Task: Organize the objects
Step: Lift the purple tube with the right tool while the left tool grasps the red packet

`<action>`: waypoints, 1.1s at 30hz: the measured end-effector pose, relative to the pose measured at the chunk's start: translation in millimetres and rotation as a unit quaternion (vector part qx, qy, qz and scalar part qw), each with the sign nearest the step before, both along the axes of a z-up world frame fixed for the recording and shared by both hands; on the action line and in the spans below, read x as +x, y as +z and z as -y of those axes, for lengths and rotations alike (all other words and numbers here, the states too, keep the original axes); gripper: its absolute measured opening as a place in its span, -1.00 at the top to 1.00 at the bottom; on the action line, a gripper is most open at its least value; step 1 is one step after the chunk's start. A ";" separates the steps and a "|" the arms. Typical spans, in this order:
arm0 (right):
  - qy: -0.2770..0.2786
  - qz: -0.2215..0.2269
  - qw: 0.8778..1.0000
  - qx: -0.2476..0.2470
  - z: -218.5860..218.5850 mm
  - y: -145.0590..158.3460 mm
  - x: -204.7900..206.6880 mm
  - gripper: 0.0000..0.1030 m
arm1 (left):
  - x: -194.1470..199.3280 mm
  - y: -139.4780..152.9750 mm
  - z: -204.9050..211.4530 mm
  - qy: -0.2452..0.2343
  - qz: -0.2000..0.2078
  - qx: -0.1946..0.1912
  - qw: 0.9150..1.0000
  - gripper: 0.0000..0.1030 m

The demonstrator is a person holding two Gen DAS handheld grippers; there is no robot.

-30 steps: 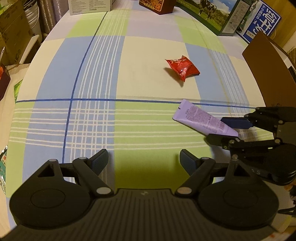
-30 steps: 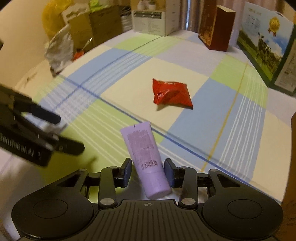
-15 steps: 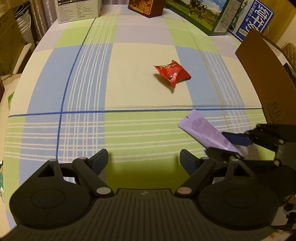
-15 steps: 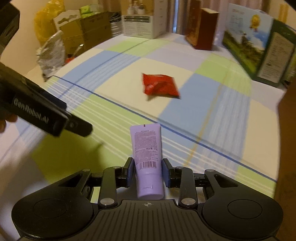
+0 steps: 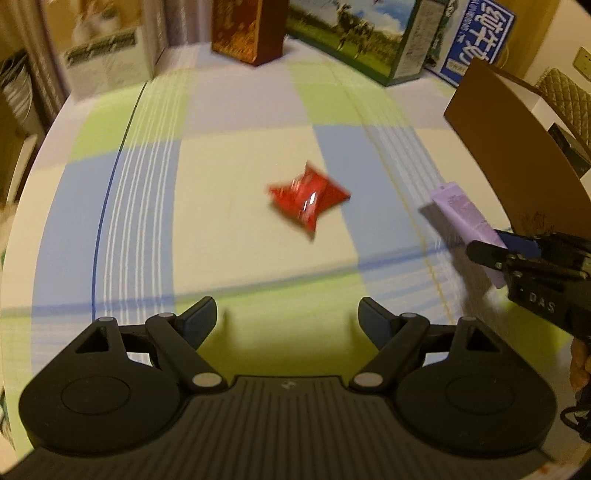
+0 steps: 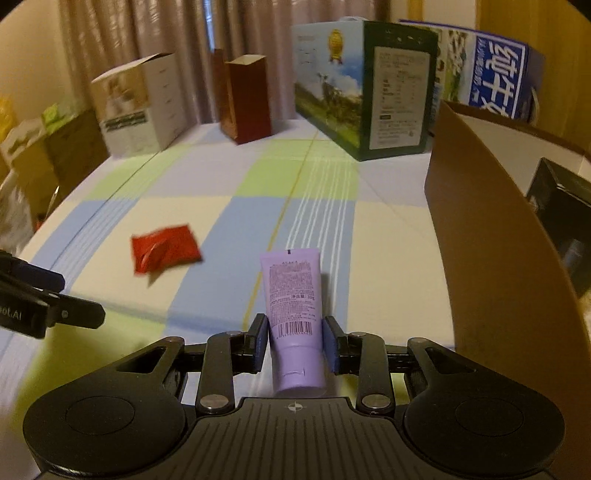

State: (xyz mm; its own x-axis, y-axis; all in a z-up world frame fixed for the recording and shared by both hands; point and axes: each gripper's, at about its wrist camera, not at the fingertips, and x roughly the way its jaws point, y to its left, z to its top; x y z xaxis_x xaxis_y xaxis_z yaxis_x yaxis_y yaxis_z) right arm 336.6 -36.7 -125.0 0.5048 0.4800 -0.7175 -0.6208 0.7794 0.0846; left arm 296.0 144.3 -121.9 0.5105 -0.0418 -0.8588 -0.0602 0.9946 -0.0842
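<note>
Both grippers tilt downward: right gripper [image 6: 294,345] clamps the purple tube [image 6: 293,310]; left gripper [image 5: 286,321] gapes empty.

Left gripper [image 5: 286,319] low centre, jaws wide apart, nothing between, hovering over checked tablecloth [image 5: 229,155]. Red snack packet [image 5: 308,201] lying flat on cream square, blurred, straight ahead of the jaws and clear of them. Right of packet: right gripper [image 5: 508,251] clamped on purple tube [image 5: 463,216], tube raised off the cloth, crimped end pointing up-left, shadow just below it. Brown cardboard box [image 5: 513,158] further right of packet, close behind tube. Beyond packet, along far table edge: white carton [image 5: 107,55], dark red box [image 5: 247,29], green pasture-print box [image 5: 362,37], blue-and-white box [image 5: 476,40].
</note>
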 end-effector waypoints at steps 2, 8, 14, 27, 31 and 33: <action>0.001 -0.005 1.000 -0.003 -8.5 -3.5 10.5 0.44 | 15.3 2.6 2.4 -0.011 0.013 0.006 1.000 -0.56; -0.002 -0.012 1.000 -0.004 -20.7 -17.0 28.9 0.44 | 61.6 -1.1 12.4 -0.063 0.029 0.025 0.997 -0.30; 0.005 -0.012 1.000 -0.008 -23.8 -17.7 37.2 0.43 | 86.7 -16.2 20.6 -0.106 0.019 0.055 0.993 -0.26; 0.036 0.005 0.999 -0.040 -32.2 -19.1 37.0 0.40 | 98.9 -26.6 28.6 -0.129 0.010 0.074 0.989 0.85; 0.031 0.000 0.999 -0.039 -26.6 -18.8 34.2 0.40 | 89.4 -26.0 27.3 -0.120 0.005 0.054 0.991 0.89; 0.024 0.002 0.999 -0.043 -24.0 -18.2 33.7 0.40 | 84.5 -24.6 27.0 -0.121 0.006 0.058 0.991 0.75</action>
State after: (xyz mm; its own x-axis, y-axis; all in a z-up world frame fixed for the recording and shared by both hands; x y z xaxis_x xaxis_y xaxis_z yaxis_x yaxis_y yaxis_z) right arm 370.3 -12.7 -143.2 0.4848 0.4404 -0.7557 -0.6583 0.7525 0.0162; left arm 380.5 117.3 -146.5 0.5078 -0.0644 -0.8591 0.1809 0.9829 0.0332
